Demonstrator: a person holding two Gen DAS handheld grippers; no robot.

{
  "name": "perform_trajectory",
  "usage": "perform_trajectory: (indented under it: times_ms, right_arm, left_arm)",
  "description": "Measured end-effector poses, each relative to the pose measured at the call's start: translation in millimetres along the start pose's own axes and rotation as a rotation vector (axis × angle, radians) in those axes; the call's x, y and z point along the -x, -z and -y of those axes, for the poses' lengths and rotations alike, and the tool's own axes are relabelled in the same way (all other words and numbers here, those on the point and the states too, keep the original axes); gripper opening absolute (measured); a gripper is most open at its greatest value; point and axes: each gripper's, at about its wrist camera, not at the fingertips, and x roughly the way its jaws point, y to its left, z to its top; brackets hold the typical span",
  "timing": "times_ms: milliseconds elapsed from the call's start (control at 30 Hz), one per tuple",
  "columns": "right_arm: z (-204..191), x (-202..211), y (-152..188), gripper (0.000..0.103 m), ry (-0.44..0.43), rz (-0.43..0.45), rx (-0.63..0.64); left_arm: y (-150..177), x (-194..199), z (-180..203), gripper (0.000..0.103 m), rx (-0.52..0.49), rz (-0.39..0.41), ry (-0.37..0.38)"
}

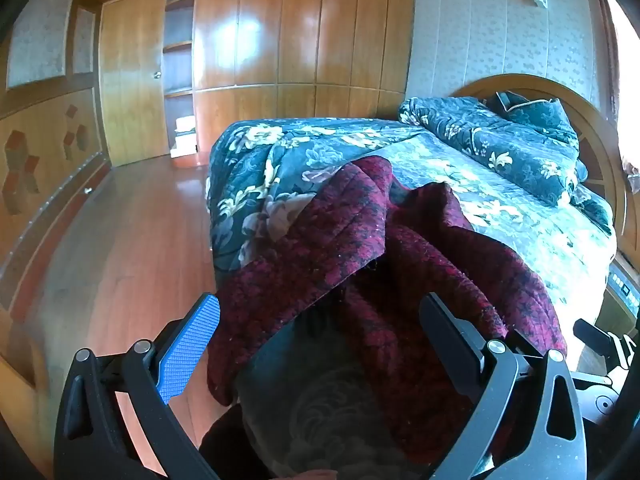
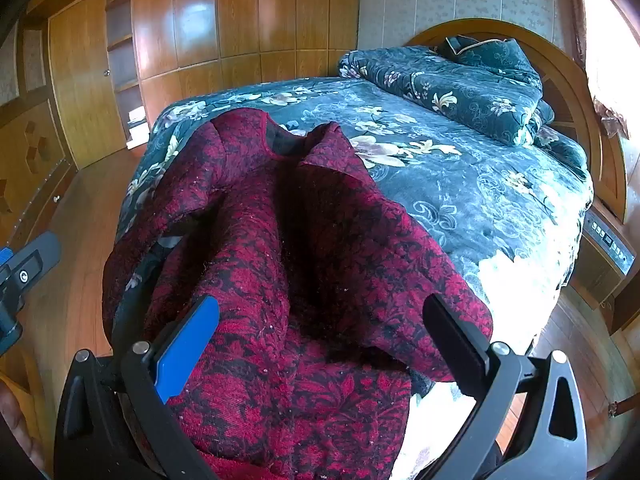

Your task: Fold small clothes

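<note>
A dark red garment with a black flower pattern [image 1: 360, 240] lies crumpled on the near corner of the bed and hangs over its edge. It also fills the middle of the right wrist view [image 2: 304, 248], neckline away from me. My left gripper [image 1: 320, 312] is open, its fingers either side of the cloth's near folds. My right gripper [image 2: 322, 316] is open, with the cloth bunched between and under its fingers. The left gripper's body shows at the left edge of the right wrist view [image 2: 24, 276].
The bed [image 2: 480, 200] has a teal flowered cover and a folded quilt [image 2: 460, 88] by the wooden headboard. Wooden wardrobes [image 1: 300, 28] line the far wall. Wooden floor [image 1: 120, 240] lies to the left. A bedside unit [image 2: 608, 248] stands at the right.
</note>
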Motion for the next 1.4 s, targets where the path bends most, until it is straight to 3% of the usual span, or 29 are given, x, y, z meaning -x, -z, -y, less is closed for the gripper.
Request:
perform_trajectory:
  times_ms: [1400]
  right_arm:
    - [3.0,3.1,-0.8,0.101,-0.005,0.003,-0.007]
  left_arm:
    - [5.1,-8.0,7.3,0.099,-0.004,-0.042,0.071]
